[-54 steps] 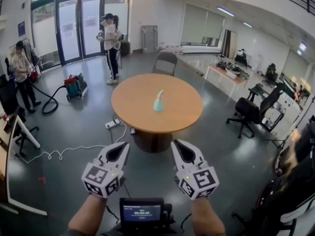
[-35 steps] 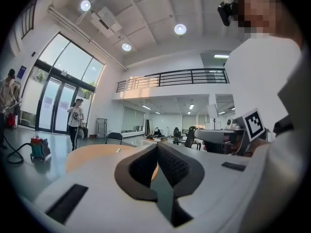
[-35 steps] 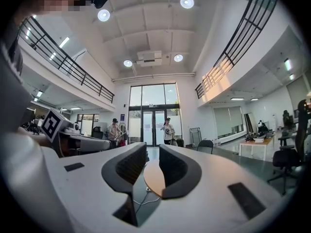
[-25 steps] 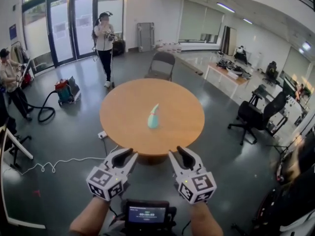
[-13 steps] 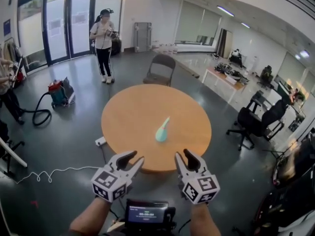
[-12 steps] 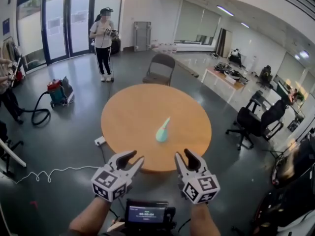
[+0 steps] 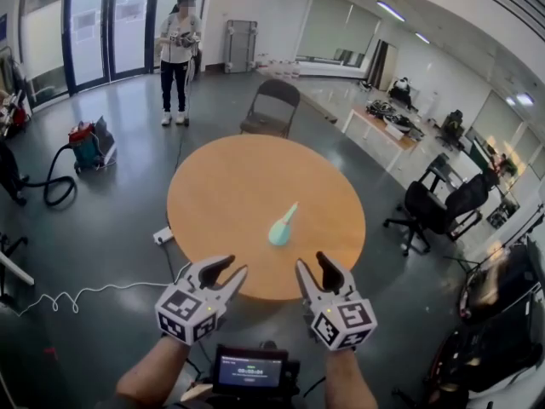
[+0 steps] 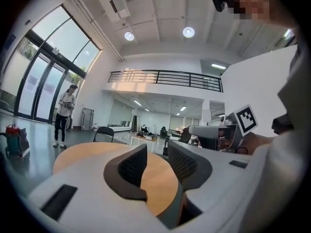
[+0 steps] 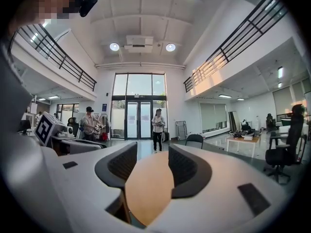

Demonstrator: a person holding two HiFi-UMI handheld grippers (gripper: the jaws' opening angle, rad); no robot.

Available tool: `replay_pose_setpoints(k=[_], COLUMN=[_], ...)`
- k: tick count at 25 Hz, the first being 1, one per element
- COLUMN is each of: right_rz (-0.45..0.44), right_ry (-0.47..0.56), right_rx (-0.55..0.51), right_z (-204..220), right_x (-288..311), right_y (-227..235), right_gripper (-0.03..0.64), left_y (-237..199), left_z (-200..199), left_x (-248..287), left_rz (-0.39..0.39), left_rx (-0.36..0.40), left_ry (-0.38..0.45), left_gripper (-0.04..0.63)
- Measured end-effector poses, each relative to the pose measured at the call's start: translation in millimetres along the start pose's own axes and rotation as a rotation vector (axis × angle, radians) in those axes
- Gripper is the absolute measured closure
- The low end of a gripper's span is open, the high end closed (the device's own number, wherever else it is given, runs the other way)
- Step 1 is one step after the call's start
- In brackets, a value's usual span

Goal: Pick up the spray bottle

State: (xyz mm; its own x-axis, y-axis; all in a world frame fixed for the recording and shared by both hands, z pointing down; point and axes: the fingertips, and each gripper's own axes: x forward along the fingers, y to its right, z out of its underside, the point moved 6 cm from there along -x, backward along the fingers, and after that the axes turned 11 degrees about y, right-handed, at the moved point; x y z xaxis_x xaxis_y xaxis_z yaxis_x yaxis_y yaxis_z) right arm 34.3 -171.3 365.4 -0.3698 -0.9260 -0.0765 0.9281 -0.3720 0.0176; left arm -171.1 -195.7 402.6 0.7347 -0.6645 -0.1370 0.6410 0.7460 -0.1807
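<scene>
Head view shows your left gripper (image 7: 228, 269) and right gripper (image 7: 312, 264) side by side at the near edge of the table (image 7: 213, 186). Both are well short of the bottle (image 7: 282, 224), which stands near the table's middle. Both sets of jaws have just been opening and now stand partly apart. In each gripper view you see only bare tabletop between the fingers (image 8: 133, 166), which grip and touch nothing.

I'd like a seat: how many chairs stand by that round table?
2: a dark chair beyond the table, and a black office chair to its right. Others may be hidden among the far desks.
</scene>
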Motion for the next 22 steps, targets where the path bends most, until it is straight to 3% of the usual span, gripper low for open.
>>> replay_pose_setpoints(k=[14, 22], right_rz=[-0.065, -0.159], right_ry=[-0.017, -0.061], right_rx=[0.027, 0.022], right_z=[21, 41], right_x=[71, 111], right_y=[72, 126], right_gripper=[0.368, 0.327], left_y=[-35, -50], left_z=[8, 22], left_x=[86, 148], left_rz=[-0.053, -0.122], left_rx=[-0.002, 0.026], left_ry=[-0.032, -0.046], left_gripper=[0.459, 0.459])
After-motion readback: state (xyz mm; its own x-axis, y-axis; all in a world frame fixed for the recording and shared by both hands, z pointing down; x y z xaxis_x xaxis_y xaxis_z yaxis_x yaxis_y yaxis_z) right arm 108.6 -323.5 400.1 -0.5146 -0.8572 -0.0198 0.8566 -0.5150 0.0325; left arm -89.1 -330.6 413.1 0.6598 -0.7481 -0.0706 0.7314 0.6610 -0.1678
